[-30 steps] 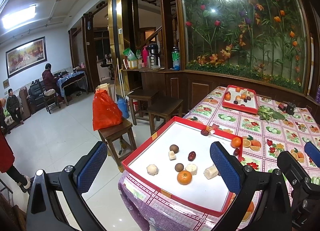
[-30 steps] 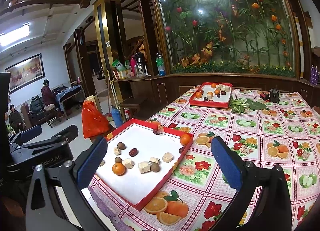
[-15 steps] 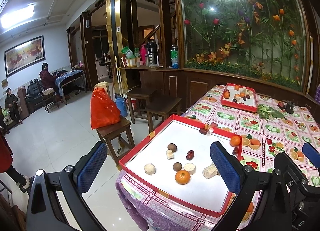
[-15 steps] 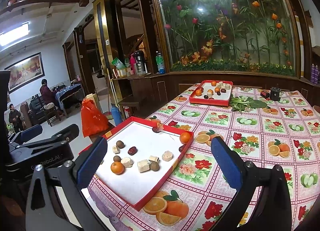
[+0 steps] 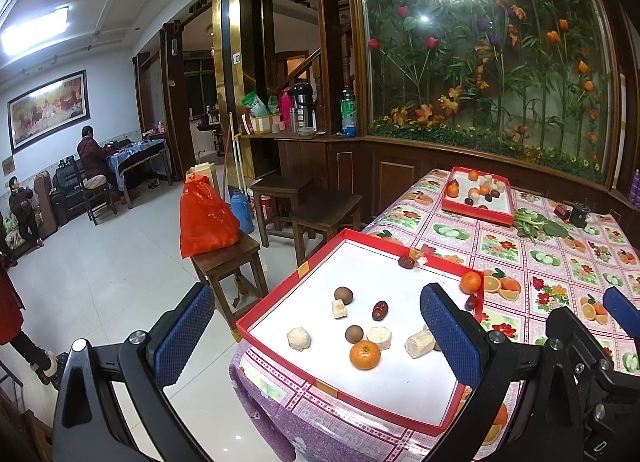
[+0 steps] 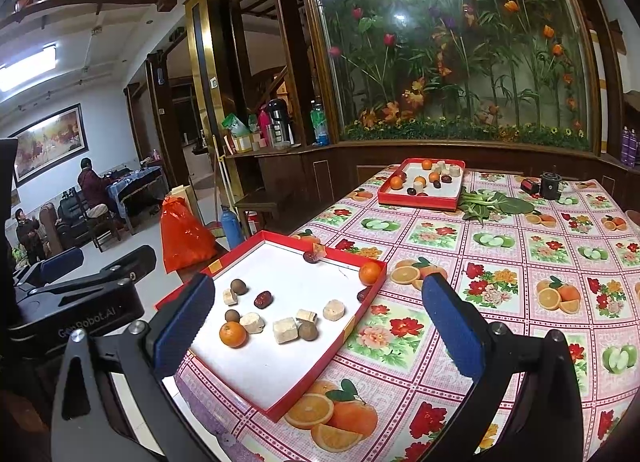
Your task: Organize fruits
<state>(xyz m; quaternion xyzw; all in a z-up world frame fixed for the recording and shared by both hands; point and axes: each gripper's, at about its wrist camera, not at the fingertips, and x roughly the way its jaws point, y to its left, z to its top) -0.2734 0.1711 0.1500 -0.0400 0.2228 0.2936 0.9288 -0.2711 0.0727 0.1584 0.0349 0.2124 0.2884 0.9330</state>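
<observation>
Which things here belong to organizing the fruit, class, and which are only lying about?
Belong to the job:
near red tray
far red tray
orange
red date
banana piece
left gripper, open
right gripper, open

Lying about:
leafy greens
orange plastic bag
wooden stool
black gadget

Floral-and-fruit patterned tablecloth (image 6: 500, 282) over the table, with leafy greens (image 6: 492, 203) and a small black device (image 6: 551, 183) at the far end. Orange plastic bag (image 5: 204, 217) on a wooden stool (image 5: 230, 262); blue thermos (image 5: 242, 209) behind. Artificial flower display (image 6: 460, 53) behind glass.
</observation>
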